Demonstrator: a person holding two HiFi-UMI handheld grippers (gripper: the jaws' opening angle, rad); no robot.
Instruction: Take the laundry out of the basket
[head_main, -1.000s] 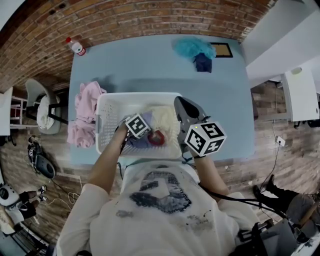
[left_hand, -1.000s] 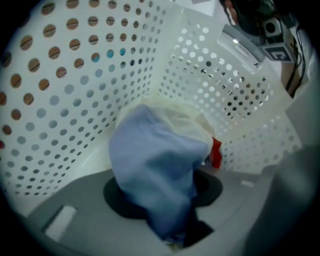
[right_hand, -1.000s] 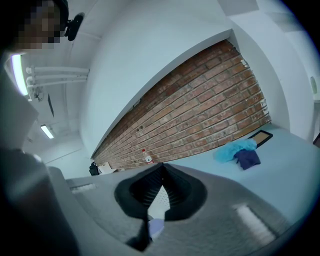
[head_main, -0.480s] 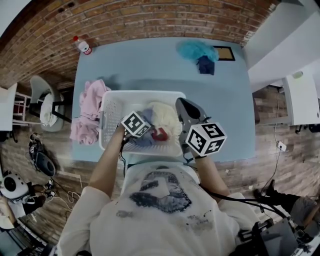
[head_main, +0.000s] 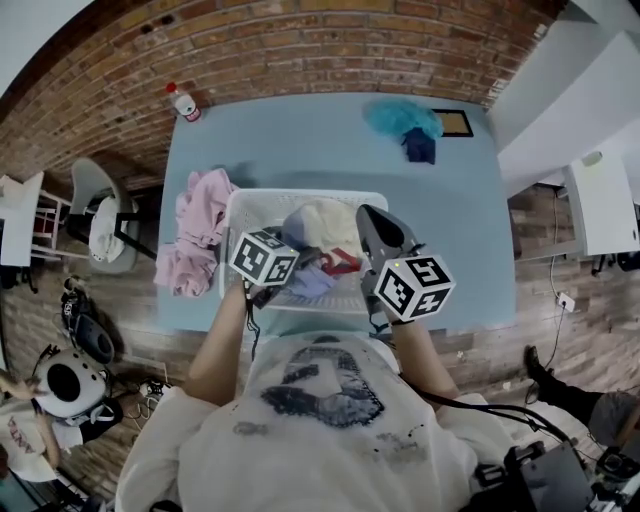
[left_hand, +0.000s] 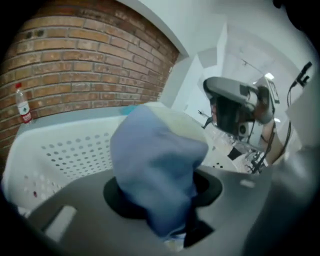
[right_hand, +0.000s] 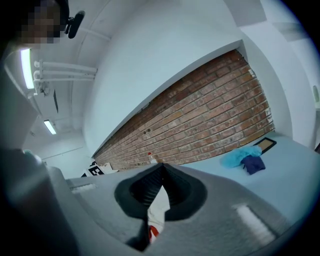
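Garment (left_hand: 156, 160), blue, tight between left tongs (left_hand: 161, 182); white-red cloth (right_hand: 158, 207) tight between right tongs (right_hand: 161, 168), above basket (head_main: 300, 196).

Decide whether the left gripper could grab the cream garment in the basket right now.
Probably not yet: the left gripper is shut on a blue garment. The cream garment lies in plain view in the basket close by, so with the blue garment released the way looks free.

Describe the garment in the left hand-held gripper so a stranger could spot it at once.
On the blue table stands a white laundry basket. At its near side the left hand-held gripper is shut on a bunched garment. Its pale blue sets it apart from the cream piece behind it and the white-and-red cloth in the right hand-held gripper.
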